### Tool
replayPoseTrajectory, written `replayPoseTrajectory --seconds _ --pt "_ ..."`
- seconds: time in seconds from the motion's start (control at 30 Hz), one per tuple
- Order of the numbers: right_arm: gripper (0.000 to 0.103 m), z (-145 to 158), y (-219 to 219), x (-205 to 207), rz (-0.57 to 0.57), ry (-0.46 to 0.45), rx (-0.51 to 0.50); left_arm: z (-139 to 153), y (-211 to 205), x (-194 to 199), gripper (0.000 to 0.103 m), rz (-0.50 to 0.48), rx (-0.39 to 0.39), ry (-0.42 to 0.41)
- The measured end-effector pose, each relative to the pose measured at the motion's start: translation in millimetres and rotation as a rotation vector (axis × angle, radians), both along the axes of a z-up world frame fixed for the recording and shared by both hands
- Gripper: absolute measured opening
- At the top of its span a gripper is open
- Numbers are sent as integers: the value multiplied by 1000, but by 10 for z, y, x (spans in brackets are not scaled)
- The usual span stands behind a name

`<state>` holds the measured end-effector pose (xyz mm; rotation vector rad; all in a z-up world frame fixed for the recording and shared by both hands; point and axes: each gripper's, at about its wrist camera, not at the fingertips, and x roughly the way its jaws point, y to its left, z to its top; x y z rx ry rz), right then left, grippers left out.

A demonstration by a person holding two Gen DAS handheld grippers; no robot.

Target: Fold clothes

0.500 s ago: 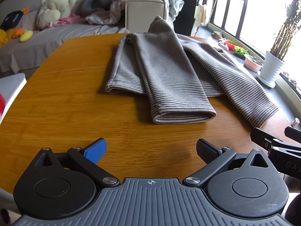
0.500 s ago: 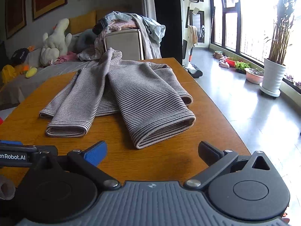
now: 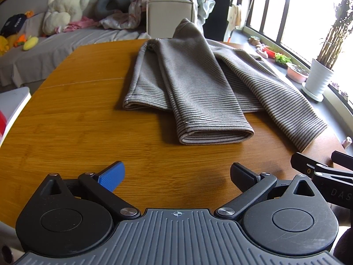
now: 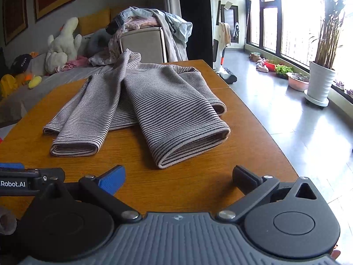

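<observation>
A grey striped sweater (image 3: 198, 84) lies on the wooden table (image 3: 66, 132), both sleeves folded over its body so the cuffs point toward me. My left gripper (image 3: 176, 174) hovers open above bare wood, short of the near cuff, nothing between its fingers. The same striped sweater (image 4: 154, 101) fills the middle of the right wrist view, its right cuff nearest. My right gripper (image 4: 178, 175) is open too, empty, just short of that cuff. Each gripper shows at the edge of the other's view.
Beyond the table (image 4: 198, 187) stand a sofa with plush toys (image 3: 64, 15) and a white bin piled with clothes (image 4: 143, 42). A potted plant (image 4: 320, 84) and bowls sit on the floor by the window at right. The table edge falls away on the right.
</observation>
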<state>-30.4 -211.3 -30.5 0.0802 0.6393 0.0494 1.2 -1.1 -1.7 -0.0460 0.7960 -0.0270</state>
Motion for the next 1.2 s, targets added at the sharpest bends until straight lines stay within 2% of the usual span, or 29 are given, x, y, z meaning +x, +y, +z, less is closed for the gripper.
replayPoseTrajectory --seconds 1.2 --pt "103 -18 47 -17 -1 1 -36 -4 -8 -12 103 8 5 0"
